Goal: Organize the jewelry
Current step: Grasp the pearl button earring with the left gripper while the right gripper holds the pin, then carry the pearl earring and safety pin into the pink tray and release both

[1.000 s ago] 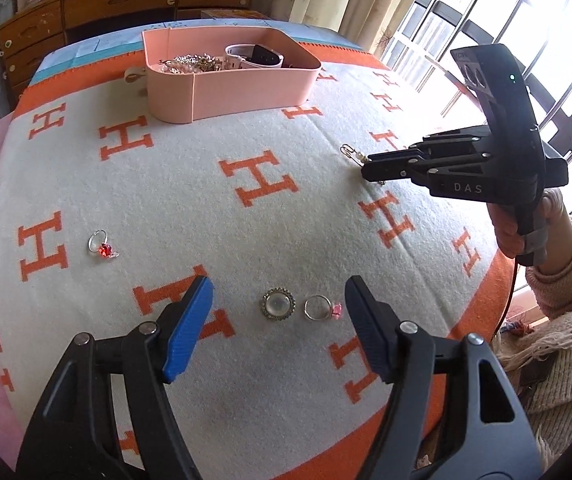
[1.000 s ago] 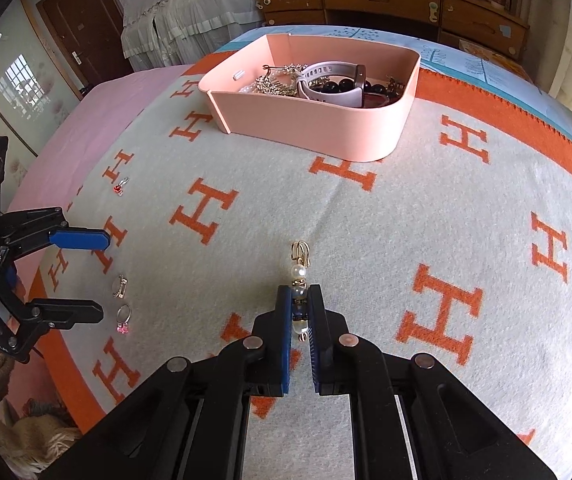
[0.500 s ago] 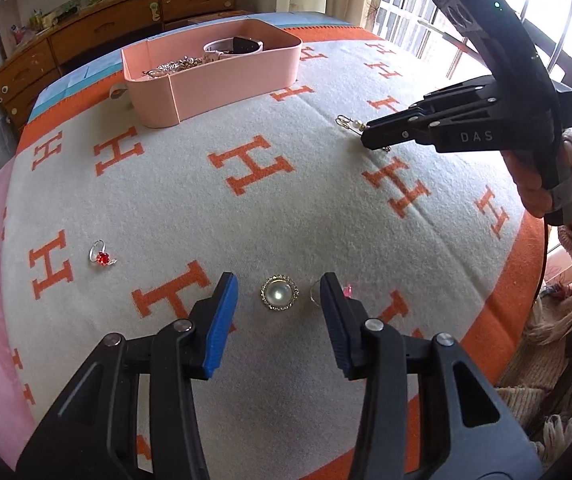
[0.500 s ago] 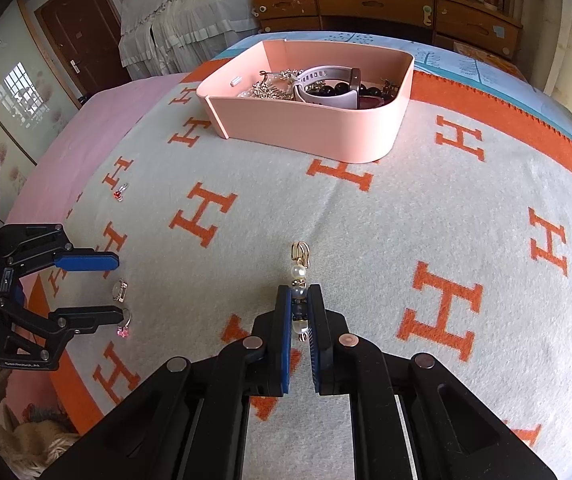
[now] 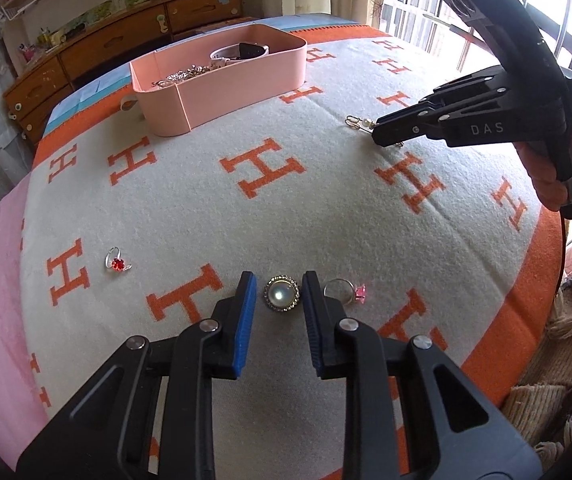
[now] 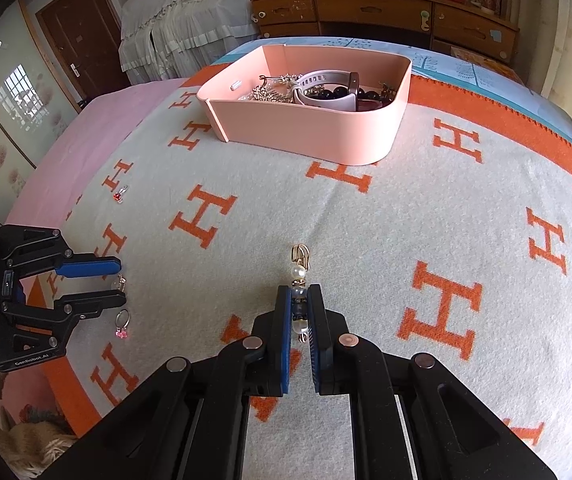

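A round pearl brooch (image 5: 281, 294) lies on the H-patterned blanket (image 5: 326, 208). My left gripper (image 5: 279, 281) straddles it with its jaws closing; a thin gap shows on each side of the brooch. From the right wrist view the left gripper (image 6: 118, 283) sits low at the left edge. My right gripper (image 6: 299, 294) is shut on a beaded charm (image 6: 298, 270) with a pearl and gold clasp, resting on the blanket. In the left wrist view the right gripper (image 5: 378, 136) has the charm (image 5: 356, 122) poking out of its tips.
A pink-stone ring (image 5: 344, 291) lies just right of the left gripper's right finger. A red-stone ring (image 5: 117, 264) lies off to the left. The pink tray (image 5: 246, 72) with a watch and chains stands at the far side. Wooden drawers stand behind the bed.
The left gripper's jaws have narrowed from wide open to close around the brooch, and the gripper has edged forward and rolled. The right gripper has stayed still on the charm.
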Demonstrator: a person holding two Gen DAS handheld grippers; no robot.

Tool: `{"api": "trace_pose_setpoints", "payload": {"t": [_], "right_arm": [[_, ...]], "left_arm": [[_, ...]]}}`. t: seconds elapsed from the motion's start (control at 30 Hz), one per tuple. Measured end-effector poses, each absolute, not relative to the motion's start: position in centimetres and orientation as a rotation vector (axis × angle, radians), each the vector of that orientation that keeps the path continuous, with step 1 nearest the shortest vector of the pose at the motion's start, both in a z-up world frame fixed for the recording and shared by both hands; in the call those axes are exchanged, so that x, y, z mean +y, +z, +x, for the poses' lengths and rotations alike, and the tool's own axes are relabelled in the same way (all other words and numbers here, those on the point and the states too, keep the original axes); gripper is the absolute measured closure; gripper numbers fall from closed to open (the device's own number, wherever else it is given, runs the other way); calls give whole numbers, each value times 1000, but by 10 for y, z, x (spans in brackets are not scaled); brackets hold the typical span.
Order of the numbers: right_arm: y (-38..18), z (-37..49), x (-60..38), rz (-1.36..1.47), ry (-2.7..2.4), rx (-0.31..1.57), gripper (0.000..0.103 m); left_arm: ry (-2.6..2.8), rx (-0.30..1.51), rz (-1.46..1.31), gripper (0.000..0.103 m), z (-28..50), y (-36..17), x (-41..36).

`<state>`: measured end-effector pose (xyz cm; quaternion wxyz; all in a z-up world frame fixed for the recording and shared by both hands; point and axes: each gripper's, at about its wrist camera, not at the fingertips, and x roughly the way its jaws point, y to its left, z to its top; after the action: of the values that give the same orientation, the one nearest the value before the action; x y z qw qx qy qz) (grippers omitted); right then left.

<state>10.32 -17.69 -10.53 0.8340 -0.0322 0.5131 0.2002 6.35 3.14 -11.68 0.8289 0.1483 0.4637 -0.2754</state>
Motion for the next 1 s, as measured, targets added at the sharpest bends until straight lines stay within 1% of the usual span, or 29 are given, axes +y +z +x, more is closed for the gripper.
{"api": "trace_pose_setpoints", "payload": {"t": [0.27, 0.47, 0.6, 0.8, 0.9, 1.0], "right_arm": [[-104, 101, -176, -60, 422, 1095, 95], [-95, 101, -172, -45, 421, 1109, 95], [-65, 109, -170, -13, 429, 1063, 95], [1, 147, -173, 79, 398, 974, 95], [24, 179, -178, 142, 370, 958, 95], [30, 214, -181, 211, 346, 977, 95]], "left_arm": [[-556, 985, 281, 86, 52, -112, 28], [-518, 933, 227, 86, 62, -74, 29], [-456, 907, 170, 86, 97, -39, 34], [-382, 876, 72, 86, 165, 10, 37], [-373, 877, -2, 86, 200, 25, 32], [-380, 898, -90, 86, 233, 27, 24]]}}
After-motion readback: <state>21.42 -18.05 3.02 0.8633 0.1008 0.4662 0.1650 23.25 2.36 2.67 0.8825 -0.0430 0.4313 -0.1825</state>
